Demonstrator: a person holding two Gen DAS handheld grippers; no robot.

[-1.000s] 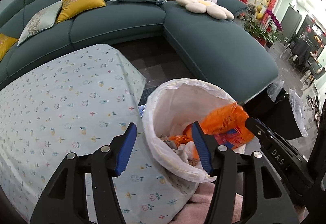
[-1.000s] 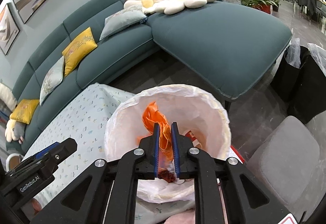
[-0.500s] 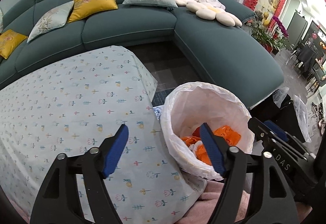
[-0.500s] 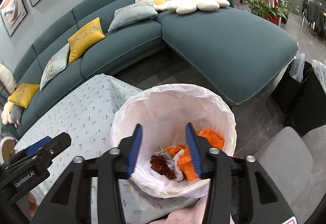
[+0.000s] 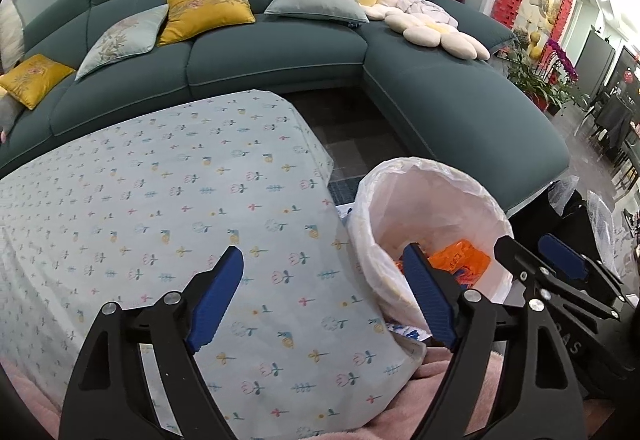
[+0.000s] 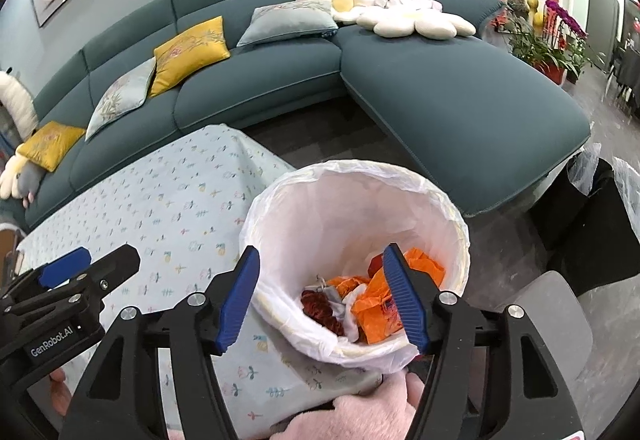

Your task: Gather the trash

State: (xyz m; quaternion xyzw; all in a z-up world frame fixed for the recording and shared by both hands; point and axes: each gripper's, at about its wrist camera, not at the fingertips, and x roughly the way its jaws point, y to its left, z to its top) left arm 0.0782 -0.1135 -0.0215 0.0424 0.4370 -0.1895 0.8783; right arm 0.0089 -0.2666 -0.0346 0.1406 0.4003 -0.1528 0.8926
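Left gripper (image 5: 320, 280) hangs over the tabletop (image 5: 160, 199) w/ patterned cloth, fingers (image 5: 216, 292) spread wide, nothing held. Bin (image 6: 456, 224) w/ white liner sits just beside tabletop's right edge; orange wrappers (image 6: 380, 304) and a dark red bit, prob. more trash, lie inside. Right gripper (image 6: 324, 296) hovers above bin, fingers spread wide, empty. Sofa (image 6: 460, 99) behind.

The right gripper (image 6: 320, 294) has opened wide, dropping the orange wrapper (image 6: 380, 304) into the bin (image 6: 460, 236).
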